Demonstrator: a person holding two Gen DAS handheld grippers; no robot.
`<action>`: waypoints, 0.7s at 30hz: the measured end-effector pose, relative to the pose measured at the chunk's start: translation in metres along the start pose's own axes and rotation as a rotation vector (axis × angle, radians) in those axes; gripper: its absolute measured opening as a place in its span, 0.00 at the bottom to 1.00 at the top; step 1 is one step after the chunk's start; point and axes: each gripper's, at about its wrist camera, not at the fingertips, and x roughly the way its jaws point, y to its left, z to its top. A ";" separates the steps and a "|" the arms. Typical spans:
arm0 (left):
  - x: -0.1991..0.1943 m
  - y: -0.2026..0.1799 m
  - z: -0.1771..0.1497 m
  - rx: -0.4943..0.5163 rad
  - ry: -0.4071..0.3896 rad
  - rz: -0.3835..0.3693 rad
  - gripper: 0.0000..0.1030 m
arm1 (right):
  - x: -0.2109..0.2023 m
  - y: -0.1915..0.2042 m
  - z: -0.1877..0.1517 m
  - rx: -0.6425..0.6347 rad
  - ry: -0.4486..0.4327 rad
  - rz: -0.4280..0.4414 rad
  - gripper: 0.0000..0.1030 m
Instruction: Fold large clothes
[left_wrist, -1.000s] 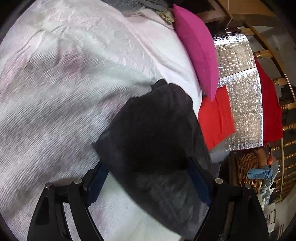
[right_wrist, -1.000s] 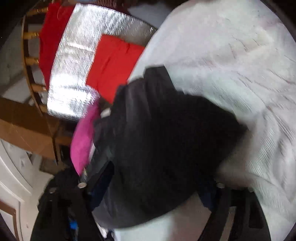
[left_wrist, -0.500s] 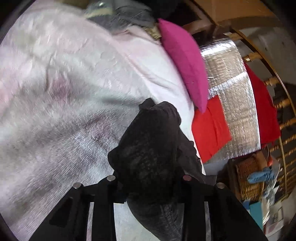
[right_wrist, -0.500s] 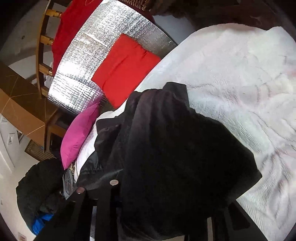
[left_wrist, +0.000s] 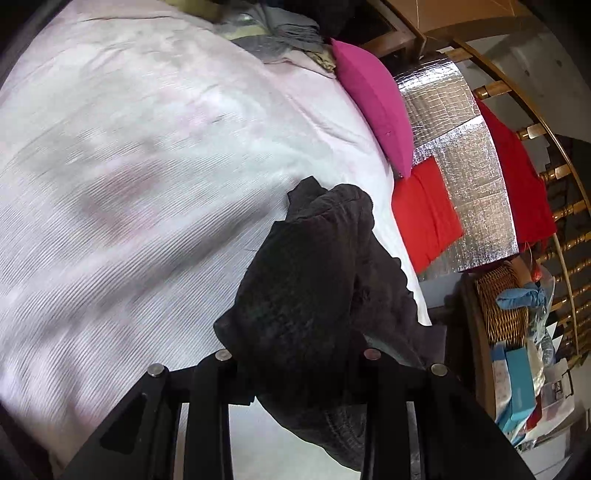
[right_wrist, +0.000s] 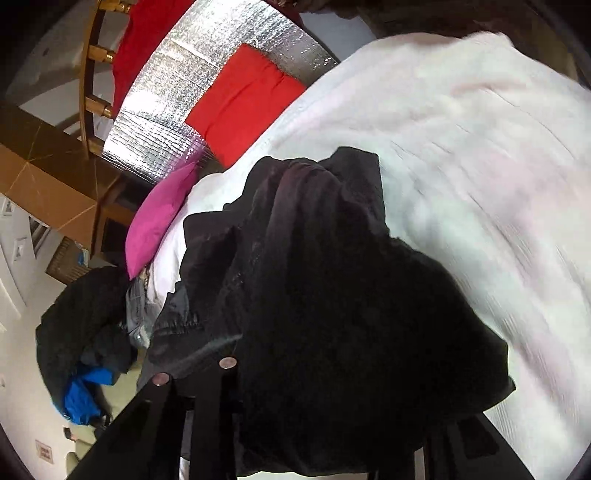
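both grippers clamped on a dark garment over the bed

the left gripper (left_wrist: 298, 360) and right gripper (right_wrist: 332, 373) each pinch bunched folds of the dark garment (left_wrist: 314, 280), which hangs above the pale bedspread (left_wrist: 147, 184), near the pink pillow (left_wrist: 376, 103); the right gripper's far finger seems buried in cloth.

Cloth, foil and wood

Matt dark garment (left_wrist: 306, 280); ribbed pale bedspread (left_wrist: 147, 184); shiny quilted foil sheet (left_wrist: 469, 177); varnished wooden rail (left_wrist: 554, 173); woven wicker basket (left_wrist: 502, 306).
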 end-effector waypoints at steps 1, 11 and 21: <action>-0.006 0.002 -0.003 0.007 0.009 0.010 0.36 | -0.005 -0.004 -0.007 0.009 0.003 0.004 0.34; -0.092 -0.013 0.002 0.230 0.073 0.171 0.59 | -0.079 -0.009 -0.036 -0.118 0.215 -0.067 0.60; -0.006 -0.104 0.073 0.389 -0.043 0.227 0.80 | -0.037 0.093 0.034 -0.397 0.095 -0.059 0.68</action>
